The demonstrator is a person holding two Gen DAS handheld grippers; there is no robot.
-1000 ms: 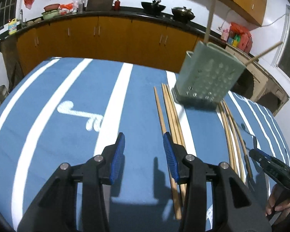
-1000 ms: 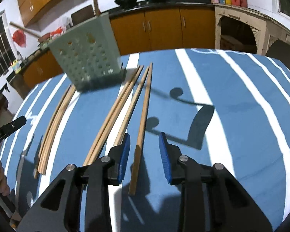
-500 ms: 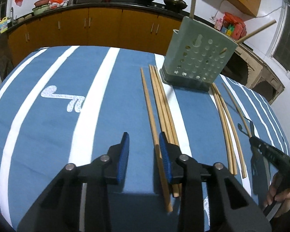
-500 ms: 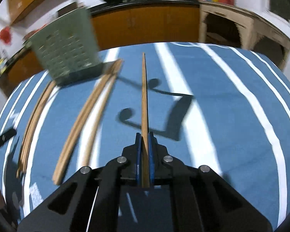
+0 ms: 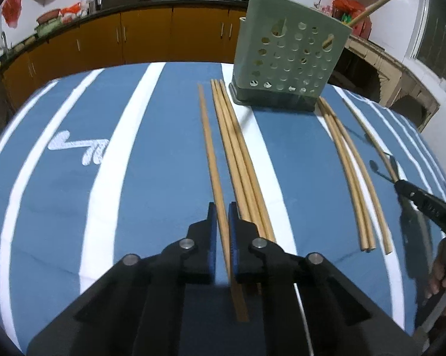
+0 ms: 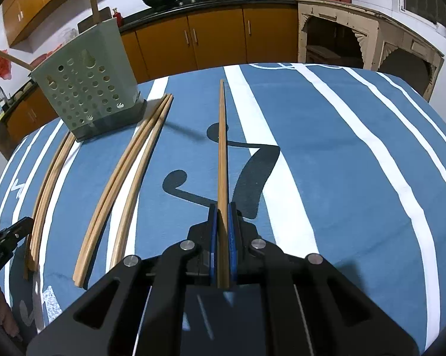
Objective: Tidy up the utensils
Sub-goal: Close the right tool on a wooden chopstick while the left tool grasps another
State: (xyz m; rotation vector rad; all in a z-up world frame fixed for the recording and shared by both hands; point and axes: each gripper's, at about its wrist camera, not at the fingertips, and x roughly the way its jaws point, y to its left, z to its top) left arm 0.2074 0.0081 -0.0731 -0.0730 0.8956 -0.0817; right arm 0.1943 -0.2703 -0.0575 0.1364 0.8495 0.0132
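Two grippers each pinch one chopstick: the left gripper point(image 5: 222, 212) clamps a chopstick point(image 5: 208, 136) lying on the blue cloth point(image 5: 151, 154), the right gripper point(image 6: 222, 212) holds its chopstick point(image 6: 222, 136) raised, right of the green holder point(image 6: 86, 86).

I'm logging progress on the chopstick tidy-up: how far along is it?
Early. Two chopsticks already stand in the green holder. In hand: the left gripper and right gripper each clamp one chopstick. Left: three loose chopsticks left of the holder, three more on its right.
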